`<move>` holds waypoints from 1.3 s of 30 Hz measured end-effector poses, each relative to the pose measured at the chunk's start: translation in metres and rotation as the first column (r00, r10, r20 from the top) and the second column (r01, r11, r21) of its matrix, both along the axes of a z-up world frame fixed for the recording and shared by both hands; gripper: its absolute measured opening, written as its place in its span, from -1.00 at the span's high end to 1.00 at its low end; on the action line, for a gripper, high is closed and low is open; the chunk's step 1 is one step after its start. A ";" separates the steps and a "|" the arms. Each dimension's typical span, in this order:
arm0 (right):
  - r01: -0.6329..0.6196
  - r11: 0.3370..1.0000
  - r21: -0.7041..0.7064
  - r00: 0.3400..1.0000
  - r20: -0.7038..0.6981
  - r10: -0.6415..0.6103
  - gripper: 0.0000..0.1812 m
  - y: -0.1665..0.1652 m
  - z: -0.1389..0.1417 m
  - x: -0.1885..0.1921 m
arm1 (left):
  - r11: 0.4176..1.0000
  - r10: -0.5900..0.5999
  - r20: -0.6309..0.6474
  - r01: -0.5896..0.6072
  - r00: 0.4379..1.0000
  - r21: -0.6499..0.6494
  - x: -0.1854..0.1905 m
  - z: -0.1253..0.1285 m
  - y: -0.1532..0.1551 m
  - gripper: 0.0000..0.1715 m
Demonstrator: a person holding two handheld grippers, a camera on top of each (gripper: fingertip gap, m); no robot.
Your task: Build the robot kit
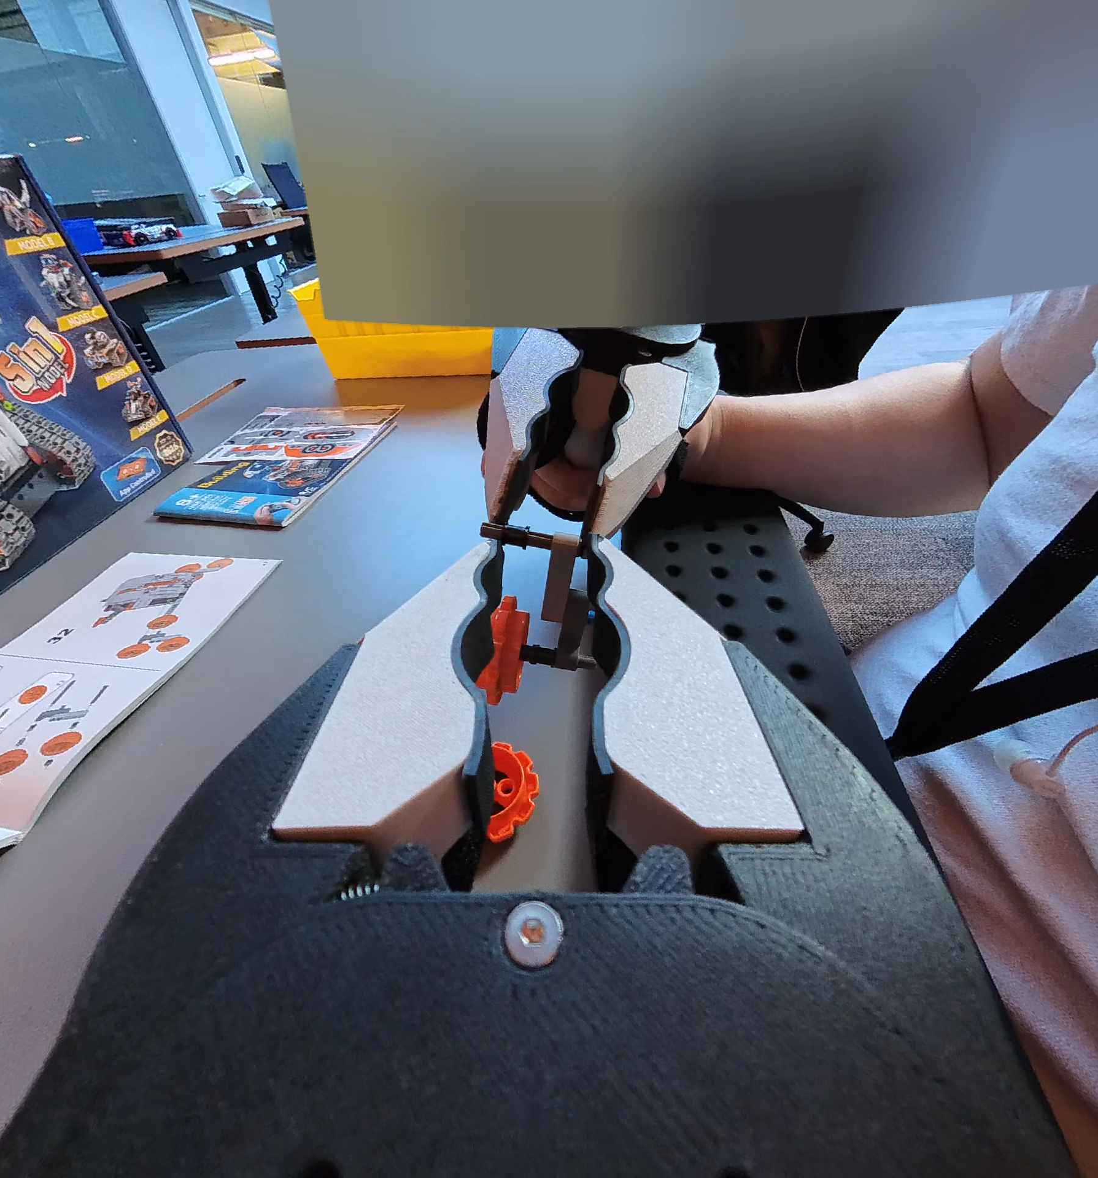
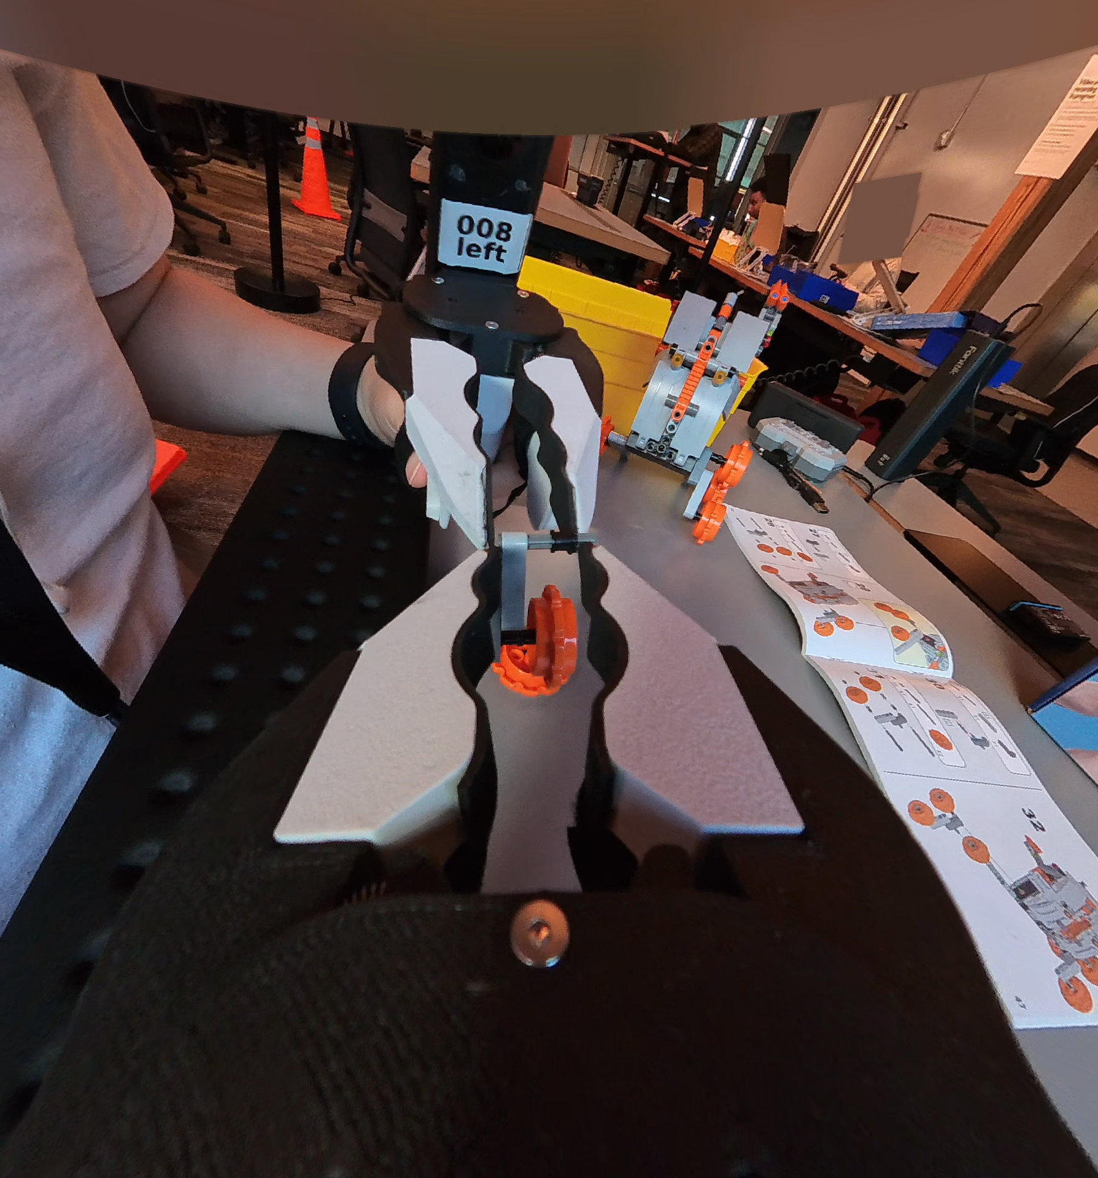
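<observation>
A small brick assembly hangs between the two grippers above the grey table (image 1: 355,561). It is a dark axle (image 1: 520,534) through a grey beam (image 1: 562,574), with an orange gear wheel (image 1: 501,644) on a second axle at the beam's lower end. My left gripper (image 1: 543,548) and my right gripper (image 1: 549,519) meet tip to tip at the top axle, both nearly shut on it. The right wrist view shows the right gripper (image 2: 536,554), the left gripper (image 2: 527,538), the beam (image 2: 513,586) and the wheel (image 2: 552,628). A loose orange gear (image 1: 511,790) lies on the table below, and it also shows in the right wrist view (image 2: 524,676).
An open instruction booklet (image 2: 916,733) lies beside the grippers. A kit box (image 1: 42,382), more booklets (image 1: 278,472), a yellow bin (image 2: 597,319) and a partly built grey-and-orange model (image 2: 686,408) stand farther back. A black perforated board (image 2: 310,542) runs along the person's side. The grippers are tip to tip, or close to it. Left tips and right tips are each some 10 centimetres from the loose orange gear (image 1: 511,790).
</observation>
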State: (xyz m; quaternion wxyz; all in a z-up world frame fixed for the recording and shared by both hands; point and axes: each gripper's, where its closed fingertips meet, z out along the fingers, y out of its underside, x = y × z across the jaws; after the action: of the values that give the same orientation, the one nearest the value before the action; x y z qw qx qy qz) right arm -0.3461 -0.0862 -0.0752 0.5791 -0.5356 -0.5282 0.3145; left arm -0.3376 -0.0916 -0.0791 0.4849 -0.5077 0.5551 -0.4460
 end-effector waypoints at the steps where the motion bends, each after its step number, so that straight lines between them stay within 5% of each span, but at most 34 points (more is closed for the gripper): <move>1: -0.005 1.000 0.000 1.000 -0.002 0.005 0.75 -0.001 0.000 0.000 | 1.000 -0.004 0.000 0.004 1.000 -0.001 0.000 0.000 -0.001 0.71; 39: -0.037 0.996 -0.075 0.998 -0.046 0.034 0.82 -0.002 0.003 0.001 | 0.998 -0.018 -0.006 0.018 1.000 -0.053 0.003 0.000 -0.004 0.74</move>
State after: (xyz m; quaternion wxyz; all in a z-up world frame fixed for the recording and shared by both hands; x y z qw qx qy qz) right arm -0.3452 -0.0884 -0.0726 0.5641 -0.5407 -0.5122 0.3564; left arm -0.3349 -0.0954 -0.0789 0.4655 -0.5169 0.5490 -0.4634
